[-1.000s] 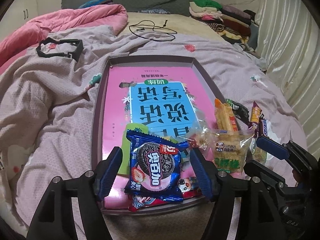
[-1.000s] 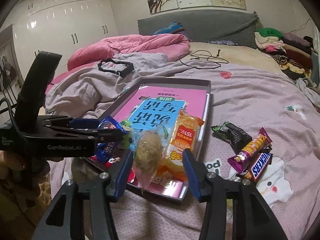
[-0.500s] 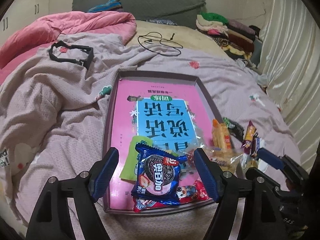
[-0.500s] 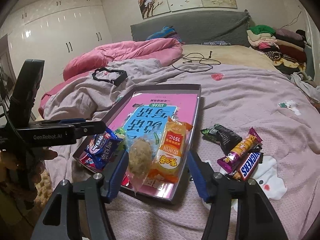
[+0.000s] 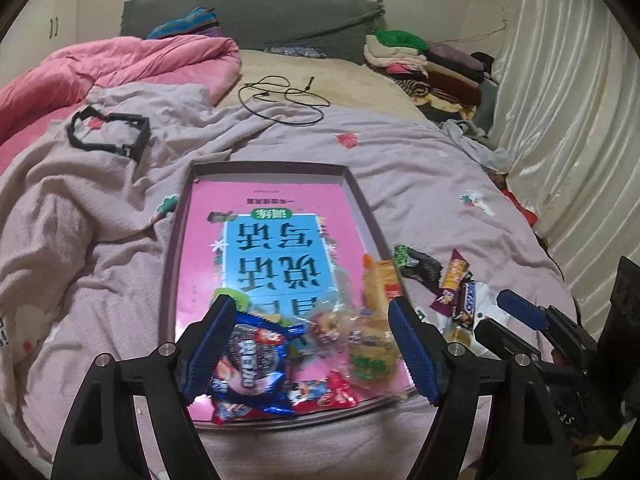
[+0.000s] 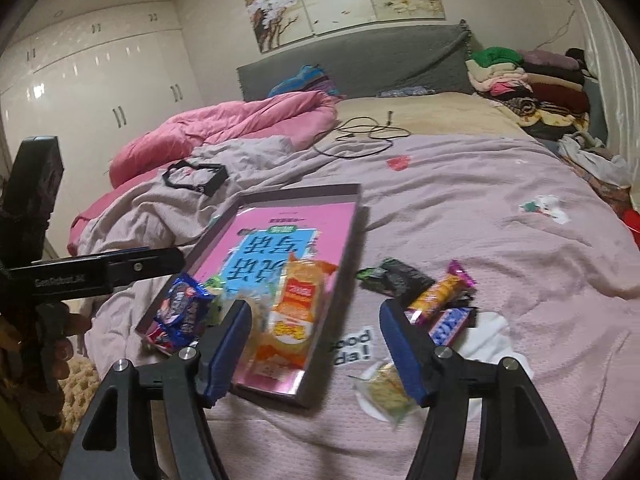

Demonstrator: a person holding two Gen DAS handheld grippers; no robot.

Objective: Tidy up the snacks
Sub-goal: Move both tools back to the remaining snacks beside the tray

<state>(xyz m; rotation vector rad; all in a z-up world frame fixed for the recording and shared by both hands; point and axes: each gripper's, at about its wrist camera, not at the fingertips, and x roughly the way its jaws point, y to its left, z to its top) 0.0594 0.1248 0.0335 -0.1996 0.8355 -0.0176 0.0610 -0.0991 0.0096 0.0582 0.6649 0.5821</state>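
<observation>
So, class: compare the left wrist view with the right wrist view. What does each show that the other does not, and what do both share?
Only the left wrist view shows the red wrapper at the tray's near edge and the long run of white curtain.

Only the right wrist view shows the white wardrobe doors, the small clear packet lying on the bedspread outside the tray, and a hand gripping the left gripper's handle.

Both show the tray, the blue Oreo packet, the orange packet, the Snickers bar, the black cable and the pink duvet.
</observation>
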